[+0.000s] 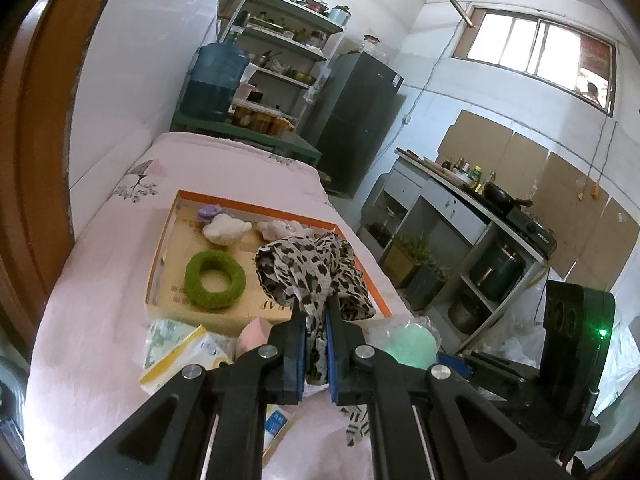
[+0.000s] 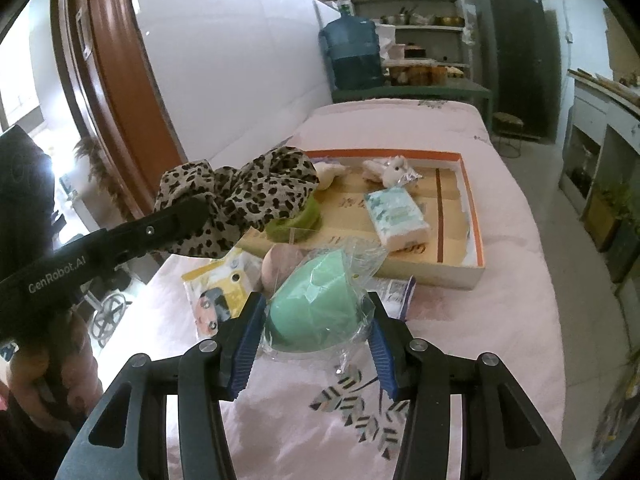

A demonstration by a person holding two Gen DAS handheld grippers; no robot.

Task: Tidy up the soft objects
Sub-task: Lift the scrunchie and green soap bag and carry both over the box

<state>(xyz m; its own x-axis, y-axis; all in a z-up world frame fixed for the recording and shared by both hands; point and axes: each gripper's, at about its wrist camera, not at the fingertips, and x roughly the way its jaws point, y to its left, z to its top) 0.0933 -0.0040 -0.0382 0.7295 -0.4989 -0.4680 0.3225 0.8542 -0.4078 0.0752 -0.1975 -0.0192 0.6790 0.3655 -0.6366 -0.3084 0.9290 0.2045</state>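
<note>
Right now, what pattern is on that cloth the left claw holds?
Leopard print, dark spots on tan cloth; clearest in the right wrist view.

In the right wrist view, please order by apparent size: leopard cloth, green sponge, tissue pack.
1. leopard cloth
2. green sponge, nearly equal; it is nearer the camera, so unsure
3. tissue pack

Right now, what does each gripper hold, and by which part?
Left gripper pinches the leopard-print scarf at a bunched fold. Right gripper clasps the bagged green sponge by its sides.
</note>
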